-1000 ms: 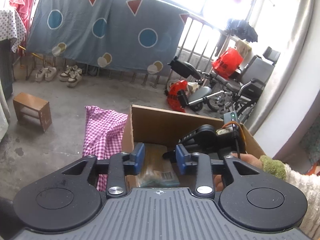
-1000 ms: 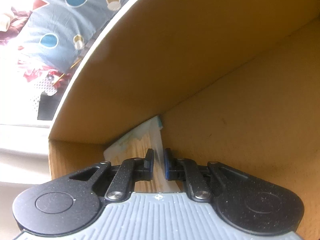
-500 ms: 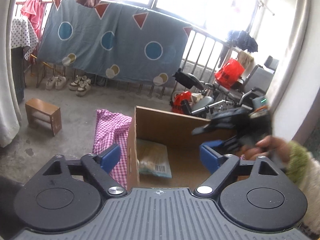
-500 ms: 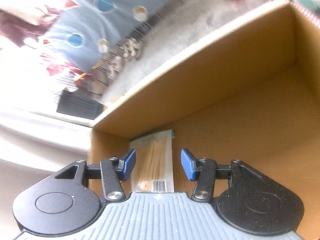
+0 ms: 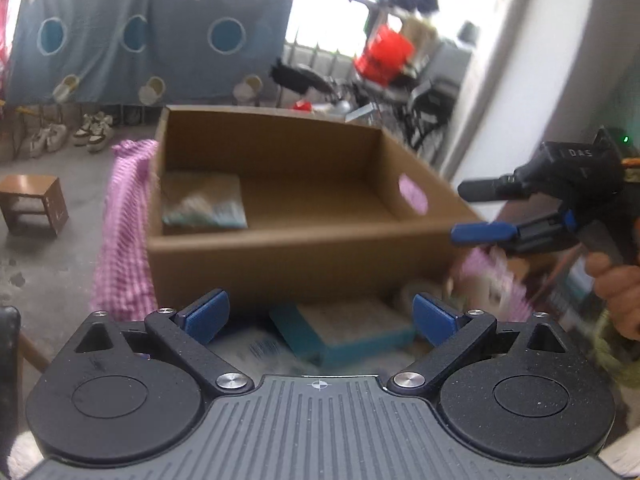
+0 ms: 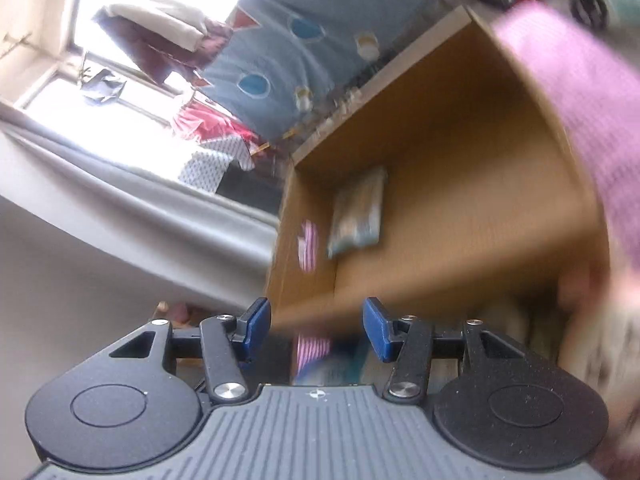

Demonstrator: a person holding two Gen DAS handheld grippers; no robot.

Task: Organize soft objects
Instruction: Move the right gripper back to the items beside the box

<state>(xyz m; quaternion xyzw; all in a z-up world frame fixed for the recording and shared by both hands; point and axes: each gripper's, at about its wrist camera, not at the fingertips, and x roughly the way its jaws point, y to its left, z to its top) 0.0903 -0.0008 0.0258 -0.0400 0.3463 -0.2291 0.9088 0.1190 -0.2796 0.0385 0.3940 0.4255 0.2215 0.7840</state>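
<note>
Cardboard box (image 5: 304,248) fills mid-frame with the soft packet (image 5: 204,200) now lying loose in its left corner, freshly released, so one item is stowed; right gripper (image 6: 316,330), jaws just parted and bare, has pulled back, while left gripper (image 5: 320,316), just spread wide, tilts down over a teal pack (image 5: 344,332).

**Only one marking can be read**

White letters "DAS" stand on the black housing of the right gripper (image 5: 484,216), on its upper face, as seen from the left wrist view. A dark barcode shows on a pale packet (image 5: 260,350) lying just below the cardboard box (image 5: 296,256), but motion blur leaves its bars and any digits unreadable. The packet inside the box (image 5: 204,204) carries print too smeared to make out in either view.
</note>
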